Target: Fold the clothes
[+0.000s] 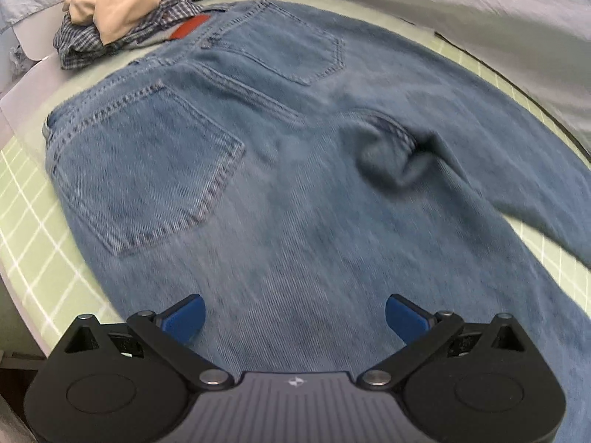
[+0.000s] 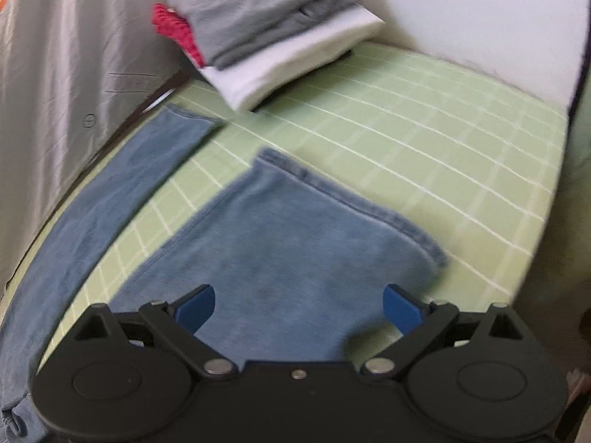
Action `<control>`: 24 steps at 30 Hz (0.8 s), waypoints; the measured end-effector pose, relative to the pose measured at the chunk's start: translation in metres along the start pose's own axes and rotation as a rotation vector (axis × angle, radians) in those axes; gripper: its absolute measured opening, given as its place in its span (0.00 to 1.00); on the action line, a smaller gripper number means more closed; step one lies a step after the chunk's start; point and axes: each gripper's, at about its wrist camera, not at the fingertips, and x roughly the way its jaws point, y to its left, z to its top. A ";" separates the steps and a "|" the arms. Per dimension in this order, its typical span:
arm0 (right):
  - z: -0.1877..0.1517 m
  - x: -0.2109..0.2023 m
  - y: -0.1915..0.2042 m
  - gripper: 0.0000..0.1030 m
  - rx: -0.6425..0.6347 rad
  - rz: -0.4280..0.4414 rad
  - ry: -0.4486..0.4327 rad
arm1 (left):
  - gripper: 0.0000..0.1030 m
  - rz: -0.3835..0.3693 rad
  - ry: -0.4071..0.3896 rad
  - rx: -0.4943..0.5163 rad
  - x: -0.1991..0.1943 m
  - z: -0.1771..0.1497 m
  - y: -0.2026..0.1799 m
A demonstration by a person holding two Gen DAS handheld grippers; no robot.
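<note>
A pair of blue jeans [image 1: 258, 170] lies spread flat, back pockets up, on a green checked sheet [image 1: 26, 199]. My left gripper [image 1: 294, 317] is open and empty, hovering over the seat and upper leg area. In the right wrist view the two legs lie apart: the near leg [image 2: 288, 251] with its hem and the far leg [image 2: 122, 188] along the sheet's left edge. My right gripper [image 2: 298, 306] is open and empty just above the near leg.
An unfolded heap of a beige garment [image 1: 114, 0] and a checked shirt [image 1: 85, 44] sits by the waistband. A folded stack of grey, red and white clothes [image 2: 273, 33] lies beyond the leg hems. Grey bedding [image 2: 55, 74] borders the sheet.
</note>
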 end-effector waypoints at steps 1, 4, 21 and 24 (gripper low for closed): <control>-0.002 0.000 -0.006 0.96 0.021 0.008 0.014 | 0.99 -0.004 0.006 -0.002 -0.001 -0.005 -0.001; -0.008 0.002 -0.024 0.96 0.090 0.039 0.057 | 0.99 -0.010 0.014 -0.006 -0.004 -0.013 -0.001; -0.002 0.012 -0.037 0.60 0.239 0.031 0.003 | 0.99 -0.009 0.002 -0.070 -0.008 0.000 0.039; 0.013 0.011 -0.045 0.09 0.250 -0.023 -0.047 | 0.99 -0.005 -0.004 -0.056 -0.009 0.003 0.040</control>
